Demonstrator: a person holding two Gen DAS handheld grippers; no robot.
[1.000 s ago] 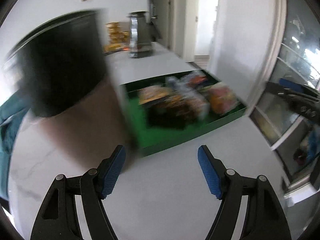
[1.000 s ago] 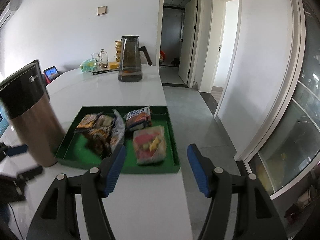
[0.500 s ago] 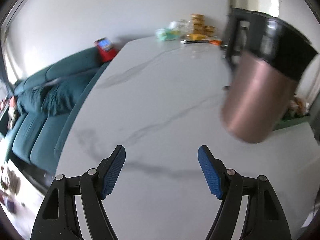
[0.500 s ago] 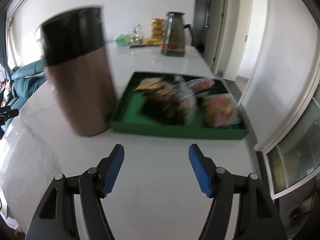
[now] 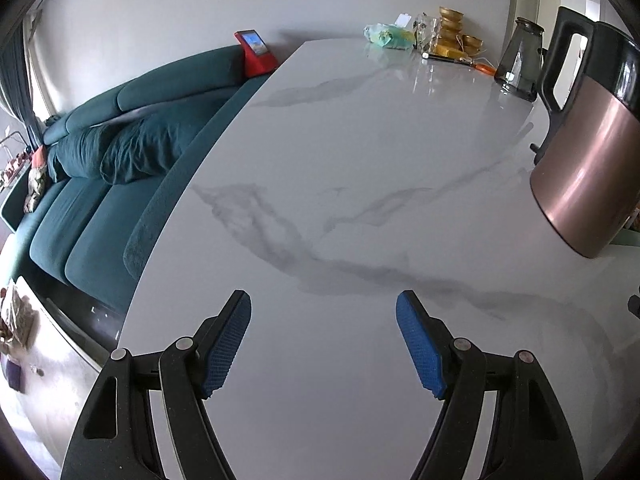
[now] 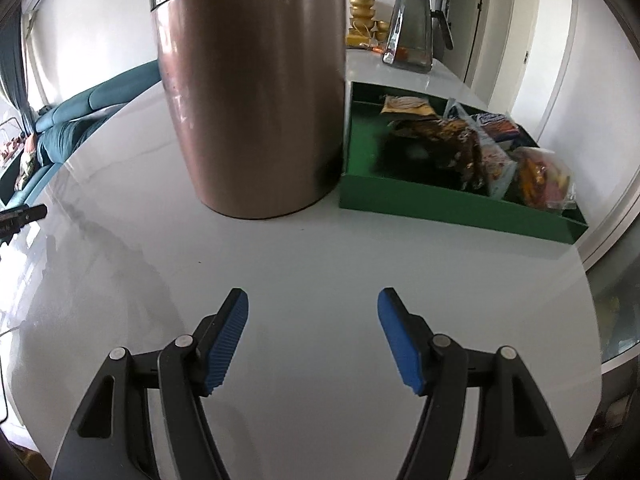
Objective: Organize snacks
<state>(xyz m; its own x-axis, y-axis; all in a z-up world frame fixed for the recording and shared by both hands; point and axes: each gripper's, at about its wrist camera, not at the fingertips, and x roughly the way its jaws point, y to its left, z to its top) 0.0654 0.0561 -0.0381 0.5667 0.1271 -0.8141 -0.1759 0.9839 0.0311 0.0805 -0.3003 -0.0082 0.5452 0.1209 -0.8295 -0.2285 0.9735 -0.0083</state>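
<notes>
Nothing is being gripped: the right gripper and left gripper are being held released, fingers apart, over the glossy marble tabletop. Beyond, beside the rounded copper kettle, crinkly snack packets are lying jumbled in the green tray; sorting is judged hardly begun.

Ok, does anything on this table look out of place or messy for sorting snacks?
Mostly the snack packets: they lie heaped and overlapping toward one end of the green tray, leaving the other end bare. The copper kettle stands right against the tray's near corner, crowding it. Nothing looks spilled or damaged.
</notes>
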